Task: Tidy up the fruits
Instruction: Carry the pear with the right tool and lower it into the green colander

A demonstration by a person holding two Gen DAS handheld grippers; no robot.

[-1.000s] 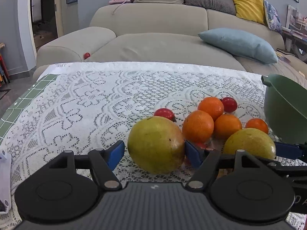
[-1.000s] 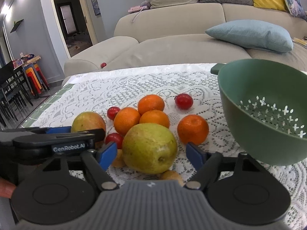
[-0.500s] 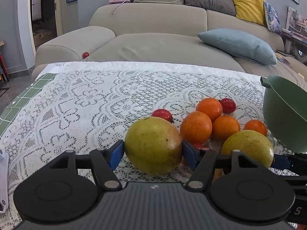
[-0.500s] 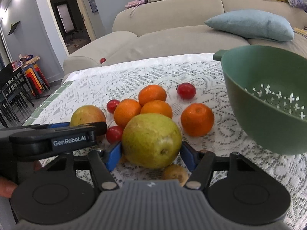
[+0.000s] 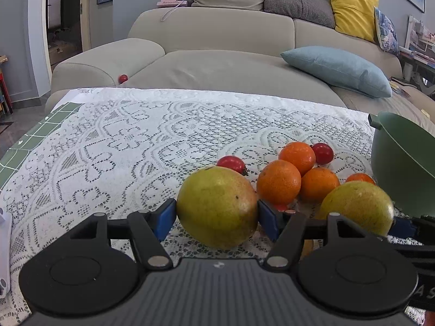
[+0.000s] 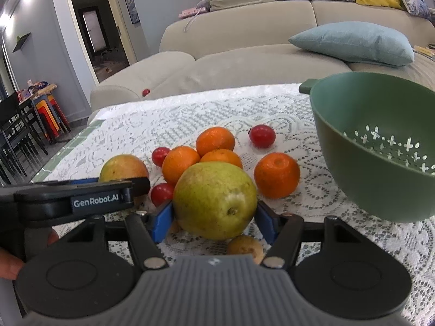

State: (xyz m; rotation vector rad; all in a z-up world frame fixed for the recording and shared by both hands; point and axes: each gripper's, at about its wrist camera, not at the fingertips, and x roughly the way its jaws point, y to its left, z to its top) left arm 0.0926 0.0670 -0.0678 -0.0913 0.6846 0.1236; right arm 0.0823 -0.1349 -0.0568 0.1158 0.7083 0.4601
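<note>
My left gripper (image 5: 217,218) is shut on a yellow-green pear with a reddish blush (image 5: 217,206), its blue pads touching both sides. My right gripper (image 6: 214,221) is shut on a second green pear (image 6: 214,199), which also shows in the left wrist view (image 5: 357,207). Several oranges (image 6: 276,175) and small red fruits (image 6: 262,135) lie behind the pears on the lace tablecloth (image 5: 136,149). A green colander (image 6: 380,146) stands to the right, empty. The left gripper's pear shows in the right wrist view (image 6: 123,168) behind the left gripper body.
A small brown fruit (image 6: 244,247) lies under the right gripper. A beige sofa (image 5: 217,62) with a blue cushion (image 5: 337,70) stands behind the table. A red fruit (image 5: 123,78) lies on the sofa. The table's left edge (image 5: 27,141) shows green tiles.
Both grippers have closed from open around their pears to gripping them. The right wrist view has shifted slightly, with the colander now closer on the right.
</note>
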